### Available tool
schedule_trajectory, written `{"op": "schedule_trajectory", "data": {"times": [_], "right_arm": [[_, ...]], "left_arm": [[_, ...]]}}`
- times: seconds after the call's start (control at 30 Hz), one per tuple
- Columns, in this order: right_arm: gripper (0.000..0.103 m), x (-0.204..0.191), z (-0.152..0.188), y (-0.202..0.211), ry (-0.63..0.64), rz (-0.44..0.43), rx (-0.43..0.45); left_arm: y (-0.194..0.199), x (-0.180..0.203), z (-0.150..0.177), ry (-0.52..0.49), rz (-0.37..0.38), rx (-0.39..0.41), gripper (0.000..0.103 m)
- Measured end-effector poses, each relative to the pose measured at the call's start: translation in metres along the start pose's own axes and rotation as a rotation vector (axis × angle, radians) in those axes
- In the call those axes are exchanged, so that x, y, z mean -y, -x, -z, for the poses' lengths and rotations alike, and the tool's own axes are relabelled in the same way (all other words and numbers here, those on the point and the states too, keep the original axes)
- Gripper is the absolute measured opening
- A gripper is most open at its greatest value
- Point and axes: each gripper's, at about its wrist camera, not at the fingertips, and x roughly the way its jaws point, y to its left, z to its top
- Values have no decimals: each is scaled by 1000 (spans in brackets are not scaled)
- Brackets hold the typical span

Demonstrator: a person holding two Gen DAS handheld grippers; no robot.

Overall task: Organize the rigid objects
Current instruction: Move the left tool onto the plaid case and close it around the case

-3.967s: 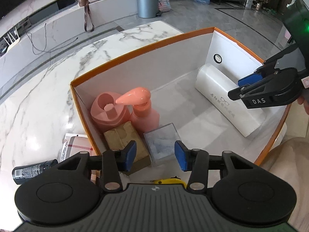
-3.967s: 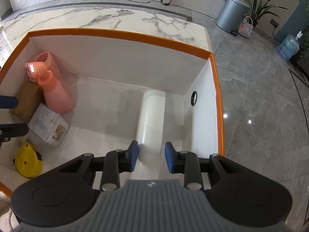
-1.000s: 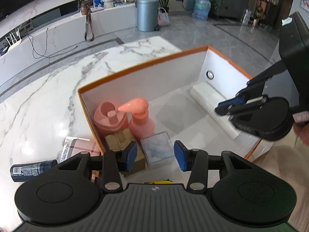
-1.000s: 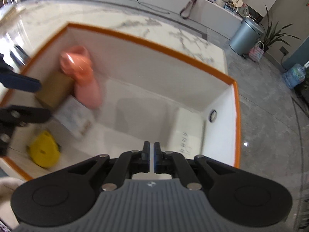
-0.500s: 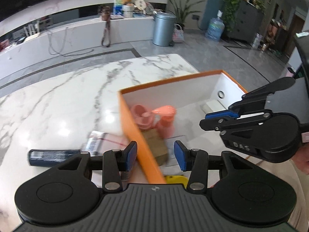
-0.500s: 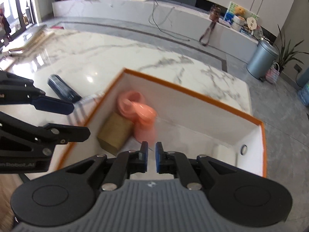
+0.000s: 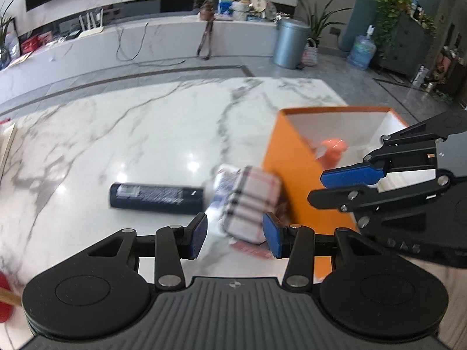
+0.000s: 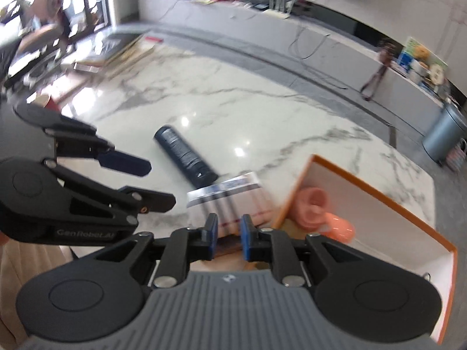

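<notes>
A plaid-patterned box [image 7: 248,201] lies on the marble table against the outside of the orange box [image 7: 294,175]. A dark cylindrical bottle [image 7: 157,195] lies flat just to its left. My left gripper [image 7: 235,234] is open above the plaid box and touches nothing. My right gripper [image 8: 229,233] shows a narrow gap; its jaws are opening with nothing between them, above the plaid box [image 8: 230,201]. The dark bottle [image 8: 185,153] lies beyond it. Inside the orange box [image 8: 379,195] stand a pink pump bottle [image 8: 335,227] and a pink round container [image 8: 313,207].
The right gripper [image 7: 316,188] hangs at the right of the left wrist view, over the orange box's wall. The left gripper [image 8: 143,182] fills the left of the right wrist view. A grey bin [image 7: 292,43] stands on the floor beyond the table [image 7: 131,134].
Both grippers have swung left, from over the inside of the orange box to the table outside it. The right jaws have parted from shut. The left jaws kept the same gap.
</notes>
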Motion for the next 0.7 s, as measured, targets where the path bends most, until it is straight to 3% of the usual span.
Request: {"op": "schedule_trajectory", "data": {"times": [0.2, 0.33, 0.53, 0.6, 0.7], "right_arm": [[20, -22, -10, -42, 93, 14, -106], [26, -28, -12, -68, 167, 42, -174], [26, -22, -24, -95, 282, 97, -235], [33, -21, -27, -103, 363, 102, -270], [35, -19, -29, -112, 451, 79, -325]], "left_arm": [[-9, -27, 11, 50, 18, -31, 53], [-24, -39, 10, 74, 36, -49, 52], [-46, -43, 6, -10, 46, -65, 51], [-52, -43, 4, -68, 48, -76, 51], [-59, -42, 1, -111, 70, -86, 51]]}}
